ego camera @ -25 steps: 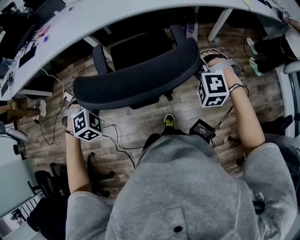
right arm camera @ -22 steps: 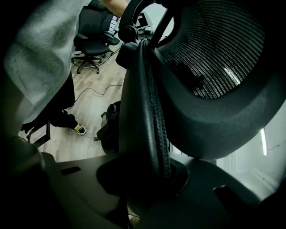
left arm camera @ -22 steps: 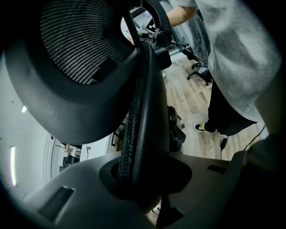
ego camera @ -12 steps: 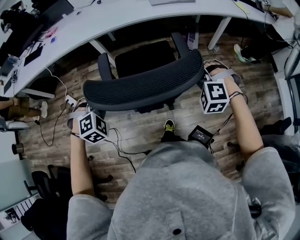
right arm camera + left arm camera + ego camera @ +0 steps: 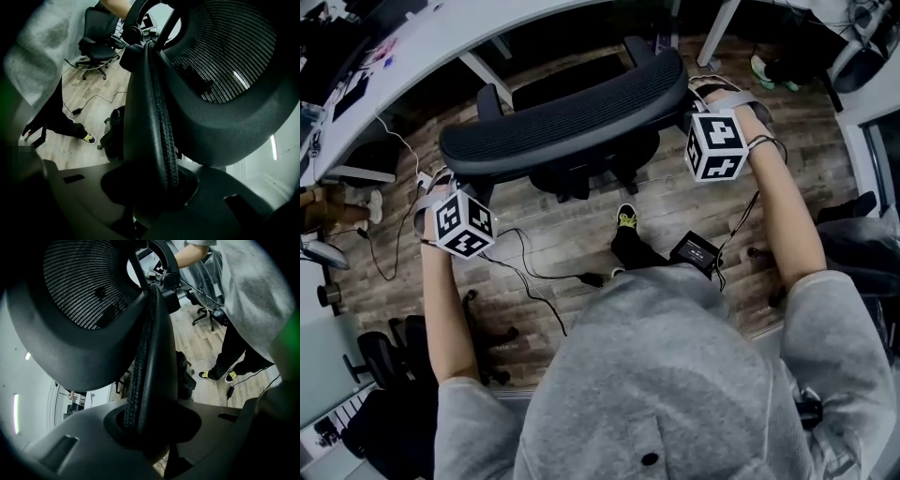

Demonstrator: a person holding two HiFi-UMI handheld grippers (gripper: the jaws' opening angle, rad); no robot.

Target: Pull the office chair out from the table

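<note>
Wood-plank floor through an open office. Long white desk curves across the far side, with clutter on its left end. Person in a grey sweatshirt stands facing the desk, both arms stretched forward.

Office chair, black, stands between the person and the desk, close to the desk's edge, seat on the desk side. Its mesh backrest is turned toward the person, and an armrest shows at either side of the seat. Second chair, dark, sits off to the person's left, well apart from the first.

Left tongs are at the backrest's left end, marker cube on top. Left gripper view: jaws closed onto the backrest's rim, padded edge seated deep between them, mesh curving up and away. A firm grip.

Right tongs are at the backrest's right end, marker cube facing up. Right gripper view: same hold, rim clamped between the jaws. These jaws have just been opening a touch, but the rim sits between them and the pads are on it.

Small things on the floor:
- Black box lies by the person's right leg.
- Thin cable trails across the planks toward the left.
- Shoe with yellow-green trim is planted just behind the chair's base.
</note>
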